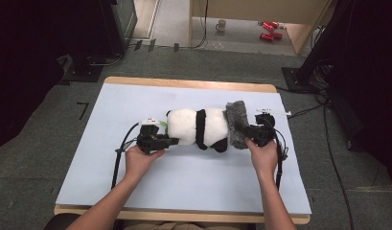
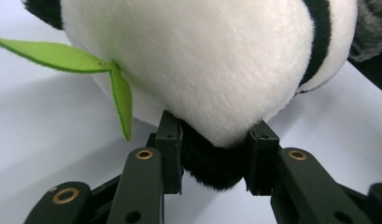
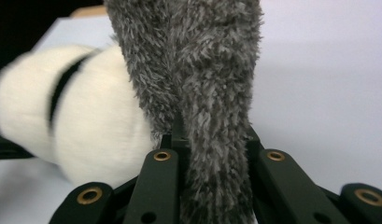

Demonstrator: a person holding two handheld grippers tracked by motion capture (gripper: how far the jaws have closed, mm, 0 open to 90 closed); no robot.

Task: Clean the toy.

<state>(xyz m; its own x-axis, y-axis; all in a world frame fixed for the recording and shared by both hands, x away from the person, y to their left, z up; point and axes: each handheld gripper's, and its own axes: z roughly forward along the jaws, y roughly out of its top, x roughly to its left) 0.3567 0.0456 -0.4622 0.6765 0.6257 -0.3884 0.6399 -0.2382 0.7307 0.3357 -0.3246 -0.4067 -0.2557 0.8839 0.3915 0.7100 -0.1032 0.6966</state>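
In the high view, a white and black plush panda (image 1: 197, 127) is lying across the middle of the pale blue table mat (image 1: 107, 167), with a grey furry fabric cover (image 1: 236, 123) bunching at its right end. The left gripper (image 1: 170, 142) is steadying the toy while the right gripper (image 1: 246, 130) is working the cover, probably to slide it along the body.

In the left gripper view, the jaws are pinching a black plush limb (image 2: 212, 161), anchoring the panda; a green felt leaf (image 2: 81, 70) is sticking out nearby.

In the right gripper view, the jaws are clamping the cover's edge (image 3: 216, 154), and the plump body is blocking its path.

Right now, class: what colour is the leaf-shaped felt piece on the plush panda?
Bright green: the felt leaf on the plush panda shows best in the left gripper view.
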